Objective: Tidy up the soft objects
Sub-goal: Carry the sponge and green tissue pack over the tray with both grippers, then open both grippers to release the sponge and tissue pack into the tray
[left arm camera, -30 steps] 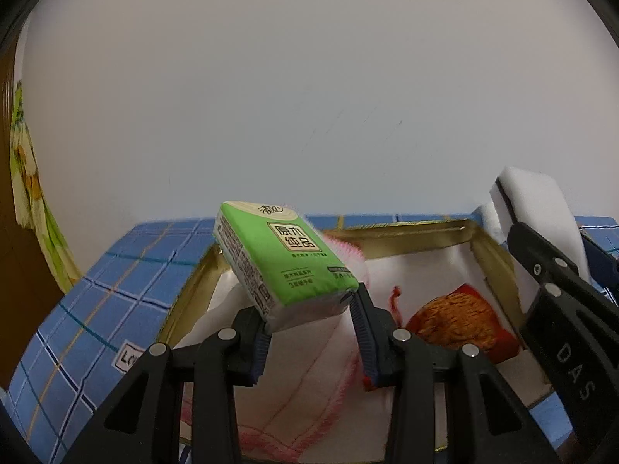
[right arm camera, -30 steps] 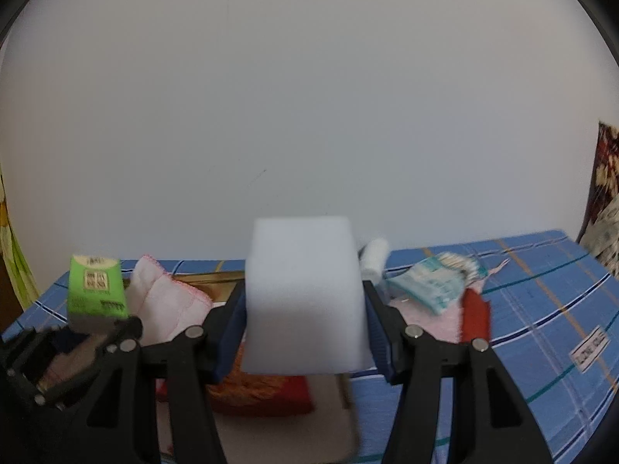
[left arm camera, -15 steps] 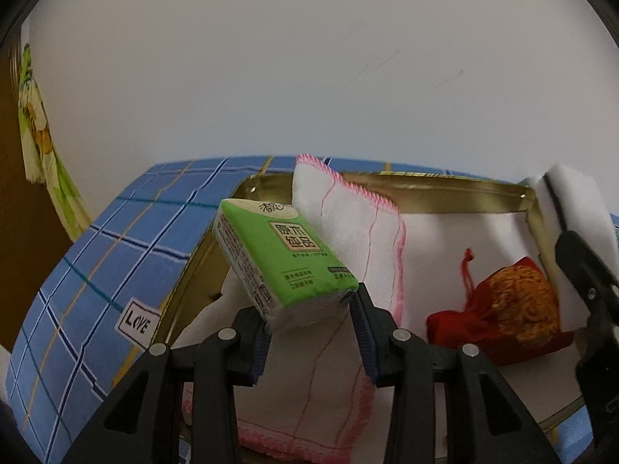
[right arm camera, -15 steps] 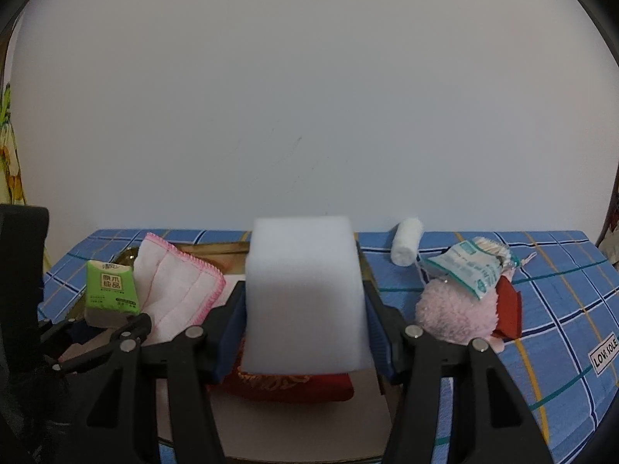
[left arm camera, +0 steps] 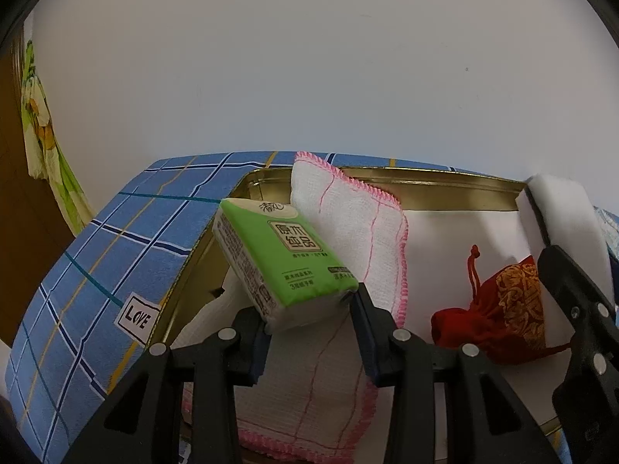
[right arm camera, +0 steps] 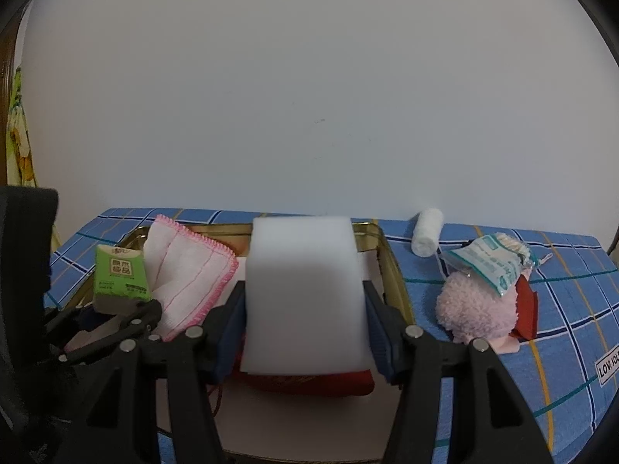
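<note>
Green tissue pack (left arm camera: 282, 255) in left tongs (left arm camera: 309, 307)

Blue checked tablecloth (right arm camera: 561, 328), white wall (right arm camera: 309, 96), floral curtain (left arm camera: 38, 116).

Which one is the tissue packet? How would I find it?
Look at the gold tin tray on the blue checked cloth. Over its left end, the left gripper pinches the tissue packet. It is the only bright green thing there, beside the pink-edged white towel.
</note>
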Tool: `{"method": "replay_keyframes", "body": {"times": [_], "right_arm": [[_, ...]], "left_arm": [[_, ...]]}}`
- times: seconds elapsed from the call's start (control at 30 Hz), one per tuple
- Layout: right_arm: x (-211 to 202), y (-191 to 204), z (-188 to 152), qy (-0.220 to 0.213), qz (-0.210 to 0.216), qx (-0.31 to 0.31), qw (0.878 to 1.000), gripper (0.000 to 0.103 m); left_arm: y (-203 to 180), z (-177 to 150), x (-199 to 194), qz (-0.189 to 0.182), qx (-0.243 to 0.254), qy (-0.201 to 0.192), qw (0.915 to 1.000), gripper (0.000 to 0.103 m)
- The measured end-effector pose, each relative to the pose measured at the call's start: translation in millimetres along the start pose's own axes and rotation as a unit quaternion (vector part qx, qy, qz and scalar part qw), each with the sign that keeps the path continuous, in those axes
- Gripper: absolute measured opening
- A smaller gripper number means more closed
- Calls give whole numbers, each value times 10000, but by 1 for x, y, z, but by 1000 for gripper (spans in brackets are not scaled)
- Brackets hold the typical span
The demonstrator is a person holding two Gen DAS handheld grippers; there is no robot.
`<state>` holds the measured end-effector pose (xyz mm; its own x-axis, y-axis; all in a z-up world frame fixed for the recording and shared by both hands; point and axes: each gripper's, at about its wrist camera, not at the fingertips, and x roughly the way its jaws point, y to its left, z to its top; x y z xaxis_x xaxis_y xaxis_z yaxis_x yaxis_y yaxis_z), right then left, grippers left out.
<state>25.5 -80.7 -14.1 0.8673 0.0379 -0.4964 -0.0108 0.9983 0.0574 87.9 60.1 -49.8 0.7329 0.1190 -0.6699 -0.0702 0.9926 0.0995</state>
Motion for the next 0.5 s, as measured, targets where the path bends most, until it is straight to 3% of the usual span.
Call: {"method": "replay_keyframes", "body": {"times": [0.43, 0.5], "right_arm": [[-3, 3, 0, -52, 111, -74, 9999, 59], [-4, 3, 0, -63, 176, -82, 9998, 65]], "left_arm": [[-6, 2, -2, 108, 30, 1, 9999, 42], [-6, 2, -1, 119, 64, -13, 9999, 42]]}}
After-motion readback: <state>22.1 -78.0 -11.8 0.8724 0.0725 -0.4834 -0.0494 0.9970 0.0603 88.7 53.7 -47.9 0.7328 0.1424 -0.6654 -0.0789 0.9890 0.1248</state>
